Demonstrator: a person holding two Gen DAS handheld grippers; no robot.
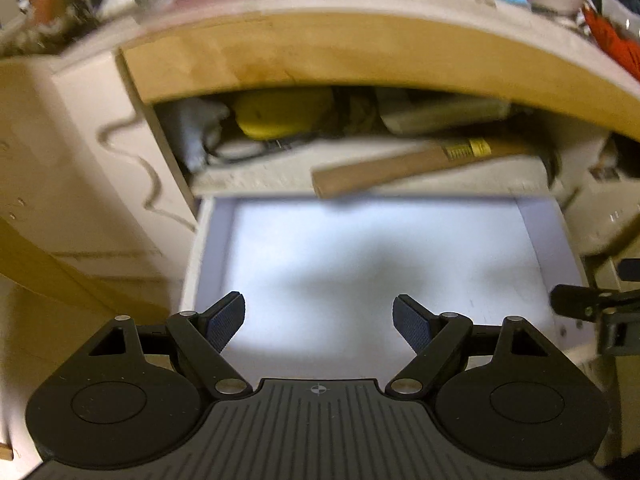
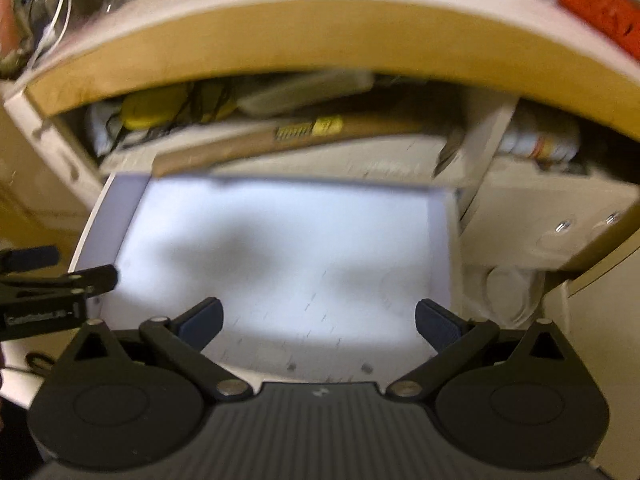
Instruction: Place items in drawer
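A pulled-out white drawer [image 1: 548,236] [image 2: 96,216] lies below both grippers, its pale floor bare. My left gripper [image 1: 319,320] hangs open over the drawer's near part with nothing between its blue pads. My right gripper [image 2: 319,322] is open too, above the same drawer, holding nothing. On the shelf just behind the drawer lies a wooden-handled tool [image 1: 400,164] [image 2: 256,140] with a yellow label, its handle end jutting over the drawer's back edge. A yellow object [image 1: 280,114] [image 2: 148,110] sits deeper in that shelf. Both views are blurred.
A wooden desktop edge [image 1: 340,52] [image 2: 320,36] overhangs the shelf, with clutter and an orange item [image 2: 588,4] on top. A white bottle [image 2: 540,142] lies in the compartment to the right. The other gripper's black fingers [image 1: 588,304] [image 2: 60,280] show at each frame's side.
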